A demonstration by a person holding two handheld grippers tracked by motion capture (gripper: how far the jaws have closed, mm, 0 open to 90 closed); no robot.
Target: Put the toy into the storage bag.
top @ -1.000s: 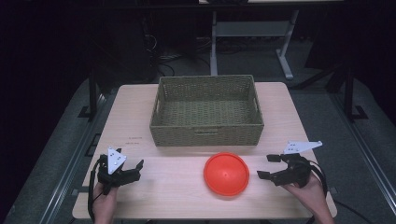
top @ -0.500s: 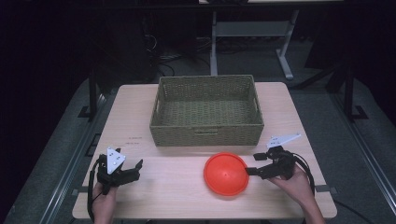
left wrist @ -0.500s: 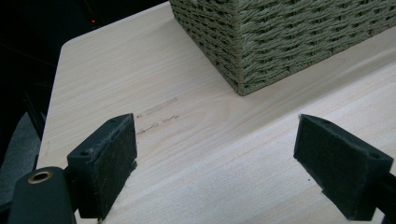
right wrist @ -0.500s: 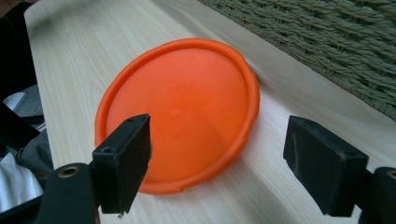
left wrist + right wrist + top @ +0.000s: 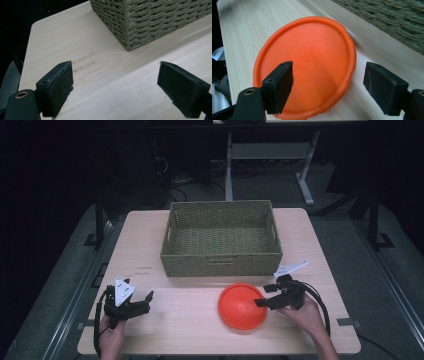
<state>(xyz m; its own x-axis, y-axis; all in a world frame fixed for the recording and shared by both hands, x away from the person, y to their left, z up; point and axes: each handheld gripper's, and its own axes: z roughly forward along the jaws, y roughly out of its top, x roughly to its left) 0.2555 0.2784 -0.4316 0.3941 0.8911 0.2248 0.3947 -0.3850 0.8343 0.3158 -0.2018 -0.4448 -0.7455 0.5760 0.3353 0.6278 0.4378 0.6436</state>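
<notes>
Your right gripper (image 5: 269, 296) stood wide open, one jaw over the orange plate (image 5: 242, 306), the other beyond its rim; nothing was gripped. Your left gripper (image 5: 134, 302) rested open, well apart. The basket (image 5: 221, 262) beyond held nothing; any placing remained undone.

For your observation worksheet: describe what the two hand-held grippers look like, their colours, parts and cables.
Both grippers are black. The left gripper and right gripper each carry a pale grey three-cornered plate on top and trail a black cable. Up close, each has two blocky black jaws faced with dark felt-like pads, with a brass-coloured ringed hole at the base. The forearms show no sleeves.
</notes>
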